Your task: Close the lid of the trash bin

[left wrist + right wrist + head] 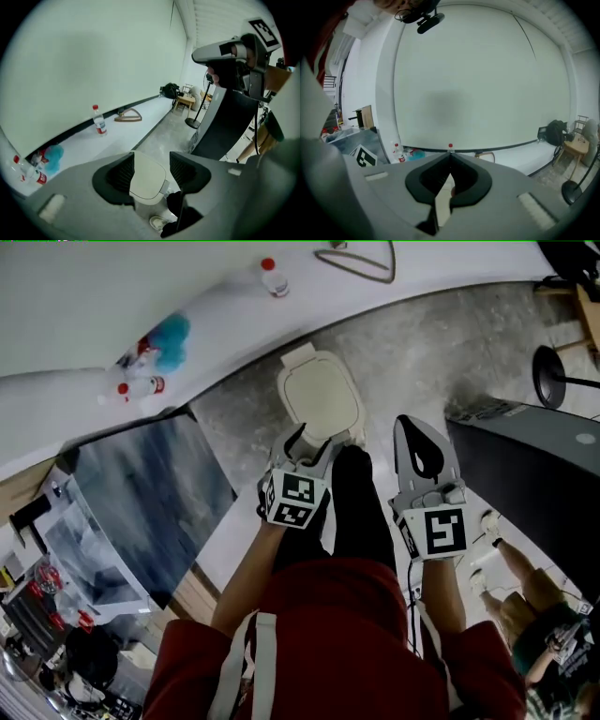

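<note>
1. The left gripper (309,442) hangs above the grey floor (441,343). Its jaws are wide apart and nothing is in them.
2. The trash bin lid (319,399) sits at 12 o'clock from that gripper, just beyond its fingertips. It is cream with rounded corners. It seems to lie flat on the bin, though the steep angle hides the bin's body.
3. In the left gripper view the trash bin lid (146,180) shows in the gap between the spread jaws, beneath them.
4. The right gripper (408,423) is at 3 o'clock of the left one. Its jaws meet tip to tip and grip nothing.
5. The person's black-trousered leg (361,512) stands between the two grippers.
6. On the white ledge (216,324), a water bottle (272,277) stands at 11 o'clock of the lid. A wooden hanger (361,263) lies at 1 o'clock.
</note>
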